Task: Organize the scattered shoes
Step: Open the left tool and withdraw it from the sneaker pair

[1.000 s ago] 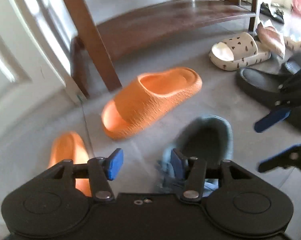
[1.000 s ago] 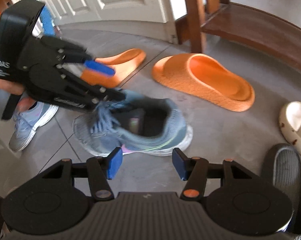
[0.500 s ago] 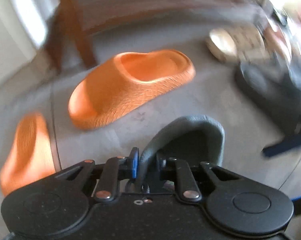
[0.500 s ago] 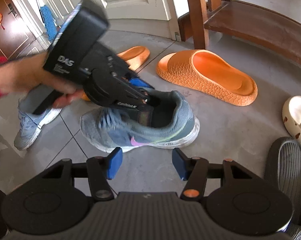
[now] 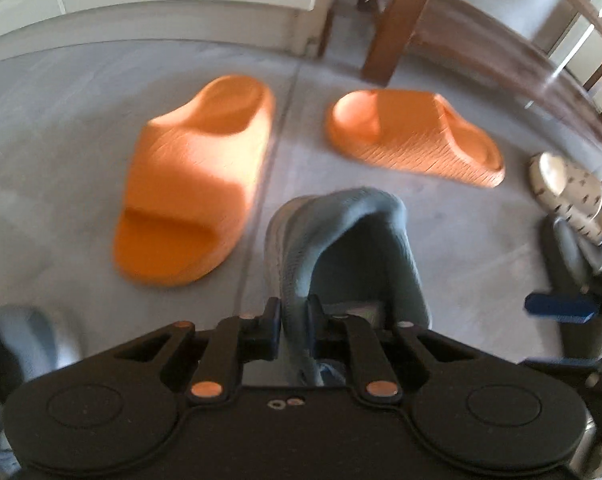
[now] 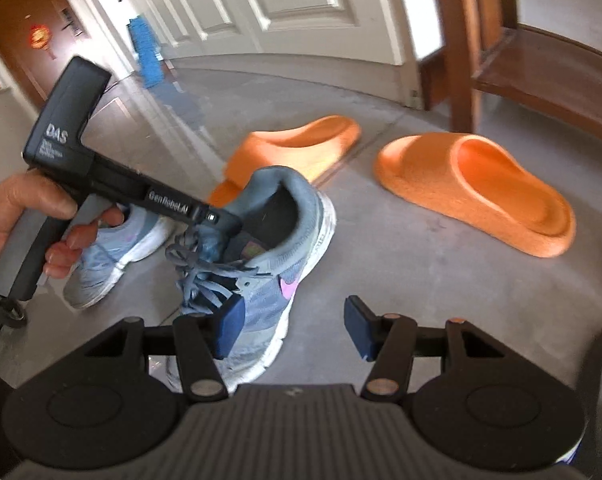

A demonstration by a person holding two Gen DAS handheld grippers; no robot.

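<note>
Where the left claw [image 5: 293, 320] bites, its pads are pinched together on the padded collar wall of the grey-blue sneaker [image 6: 261, 264], one pad inside the shoe and one outside. That knit collar is soft and will fold under the pinch, so the shoe will likely hang and swing from it; the sneaker looks light enough for this hold, though a grip nearer the stiffer heel counter would probably steady it. In the right wrist view the shoe sits tilted, heel raised, on the grey tile floor [image 6: 401, 280], loose laces trailing toward the toe. The right claw [image 6: 293, 330] hangs just in front with its jaws apart and nothing between them. Its mate, the second grey sneaker [image 6: 113, 256], lies just beside, behind the person's hand [image 6: 25, 216]. Two orange foam slides [image 5: 193, 184] [image 5: 417, 136] rest further off, near the wooden bench [image 6: 541, 76].
</note>
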